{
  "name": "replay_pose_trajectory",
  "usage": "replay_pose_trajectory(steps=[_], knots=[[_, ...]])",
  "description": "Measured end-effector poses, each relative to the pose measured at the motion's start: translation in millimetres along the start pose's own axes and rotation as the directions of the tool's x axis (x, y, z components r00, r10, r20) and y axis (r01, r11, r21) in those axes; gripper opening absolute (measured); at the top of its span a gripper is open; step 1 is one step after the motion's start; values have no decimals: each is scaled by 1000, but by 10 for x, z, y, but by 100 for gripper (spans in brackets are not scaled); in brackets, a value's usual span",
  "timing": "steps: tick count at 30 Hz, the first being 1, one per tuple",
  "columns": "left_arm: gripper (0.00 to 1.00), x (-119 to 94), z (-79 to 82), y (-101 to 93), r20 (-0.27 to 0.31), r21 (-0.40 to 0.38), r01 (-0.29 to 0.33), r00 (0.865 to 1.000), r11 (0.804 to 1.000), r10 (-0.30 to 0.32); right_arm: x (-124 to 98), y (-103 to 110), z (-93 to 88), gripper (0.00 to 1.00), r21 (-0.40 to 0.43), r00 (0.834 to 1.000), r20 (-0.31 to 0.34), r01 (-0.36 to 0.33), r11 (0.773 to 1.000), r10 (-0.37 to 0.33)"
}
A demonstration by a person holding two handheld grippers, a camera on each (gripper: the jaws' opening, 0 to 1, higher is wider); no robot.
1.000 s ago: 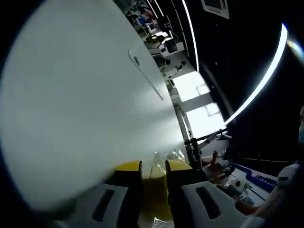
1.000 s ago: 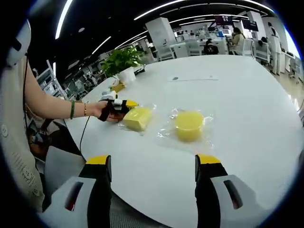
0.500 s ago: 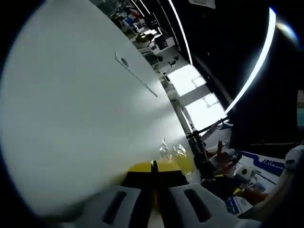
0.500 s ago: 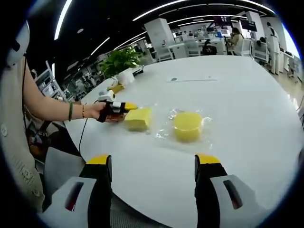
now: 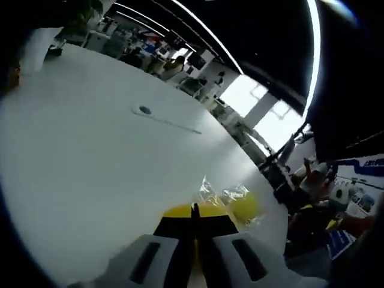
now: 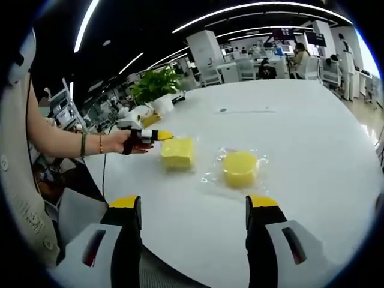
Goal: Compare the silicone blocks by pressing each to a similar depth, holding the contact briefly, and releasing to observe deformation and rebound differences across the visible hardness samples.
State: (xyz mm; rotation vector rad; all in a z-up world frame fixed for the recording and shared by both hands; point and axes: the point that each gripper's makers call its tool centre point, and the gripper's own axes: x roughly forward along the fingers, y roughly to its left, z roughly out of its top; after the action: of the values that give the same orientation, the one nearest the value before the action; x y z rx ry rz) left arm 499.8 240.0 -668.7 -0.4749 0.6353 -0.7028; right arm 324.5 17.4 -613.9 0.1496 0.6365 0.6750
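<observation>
A square yellow silicone block [image 6: 178, 153] lies flat on the white table [image 6: 312, 120]. To its right sits a round yellow block [image 6: 240, 167] on crinkled clear wrap. A hand holds my left gripper [image 6: 161, 136], jaws shut, its yellow tip at the square block's left edge; I cannot tell if it touches. In the left gripper view the left gripper [image 5: 194, 217] shows its jaws pressed together, with the round block [image 5: 245, 207] and its wrap just beyond on the right. My right gripper [image 6: 194, 203] hangs open over the near table edge, nothing between its jaws.
A potted plant [image 6: 155, 84] stands at the table's far left. A thin strip with a round mark [image 6: 240, 110] lies on the far side of the table. The person's forearm [image 6: 66, 141] reaches in from the left. Desks and seated people [image 6: 300, 54] fill the background.
The left gripper's jaws, a little apart with the yellow block between them a second ago, have shut. Its tip has drawn back to the square block's edge, and the block lies flatter. Right gripper unmoved.
</observation>
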Motion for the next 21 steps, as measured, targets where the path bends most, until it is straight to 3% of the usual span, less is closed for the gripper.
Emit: replay_pose_trajectory(steps=[2, 8, 15, 21], knots=[[0, -35, 51, -40, 18, 52, -30, 999, 998, 29, -13, 26, 21, 66, -4, 1000, 7, -5, 1000, 5], [0, -192, 108, -409, 25, 136, -14, 1000, 991, 11, -83, 153, 90, 65, -37, 999, 28, -23, 999, 24], [0, -388, 99, -746, 33, 198, -14, 999, 980, 8, -183, 267, 168, 65, -82, 997, 58, -36, 996, 41], [0, -629, 229, -1085, 59, 253, -2, 998, 967, -13, -258, 354, 246, 65, -126, 995, 76, -58, 990, 68]])
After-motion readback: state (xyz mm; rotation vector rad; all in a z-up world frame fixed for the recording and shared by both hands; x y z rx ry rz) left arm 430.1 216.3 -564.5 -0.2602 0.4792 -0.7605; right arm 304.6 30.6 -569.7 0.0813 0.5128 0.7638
